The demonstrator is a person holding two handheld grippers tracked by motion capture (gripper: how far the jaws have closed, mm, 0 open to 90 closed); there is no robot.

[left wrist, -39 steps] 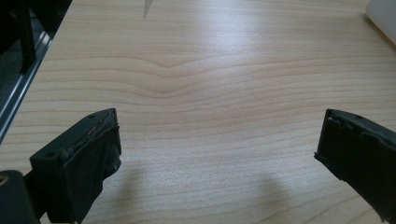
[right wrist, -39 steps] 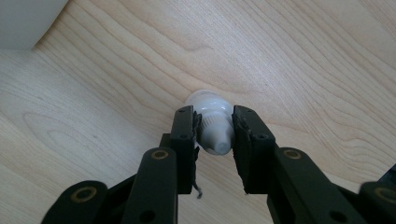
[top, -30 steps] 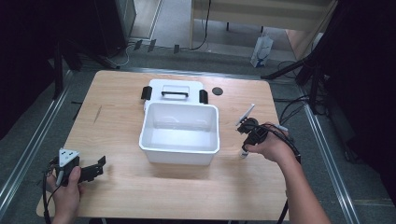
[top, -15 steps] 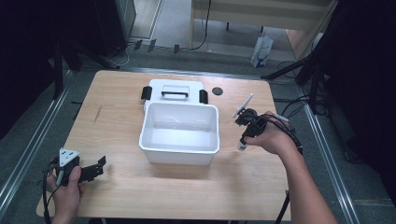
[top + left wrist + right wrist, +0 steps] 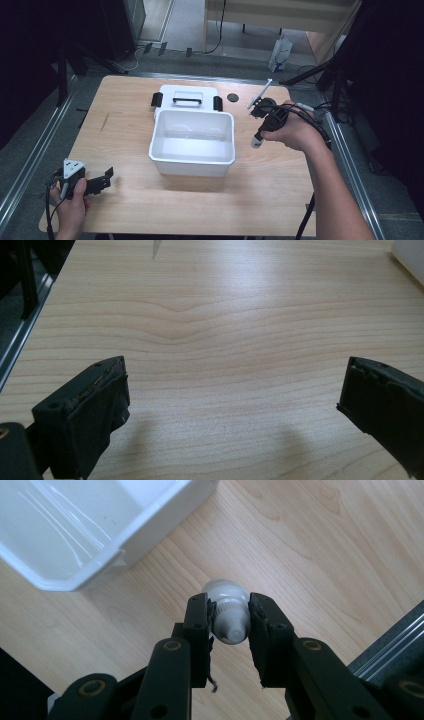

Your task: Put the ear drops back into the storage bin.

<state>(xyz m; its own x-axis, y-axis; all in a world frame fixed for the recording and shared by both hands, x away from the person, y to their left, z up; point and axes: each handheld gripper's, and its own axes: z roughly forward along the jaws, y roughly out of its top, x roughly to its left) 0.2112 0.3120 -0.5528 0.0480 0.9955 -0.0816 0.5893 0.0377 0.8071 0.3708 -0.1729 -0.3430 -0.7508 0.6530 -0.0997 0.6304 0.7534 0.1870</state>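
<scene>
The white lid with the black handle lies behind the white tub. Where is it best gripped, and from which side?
Probably the black handle of the white lid, approached from above. The lid lies flat behind the white tub, and the raised bar runs left-right, so jaws could close across it front to back.

1. No readable text, label, brand, number or sign anywhere.
2. White bin, table centre: plain walls, no markings.
3. White lid with black handle, far side of bin: no lettering visible.
4. Small white bottle clamped in right gripper: surface blank from this angle.
5. White bag on floor, far right: any print too small to read.
6. Wooden table: grain only.
</scene>
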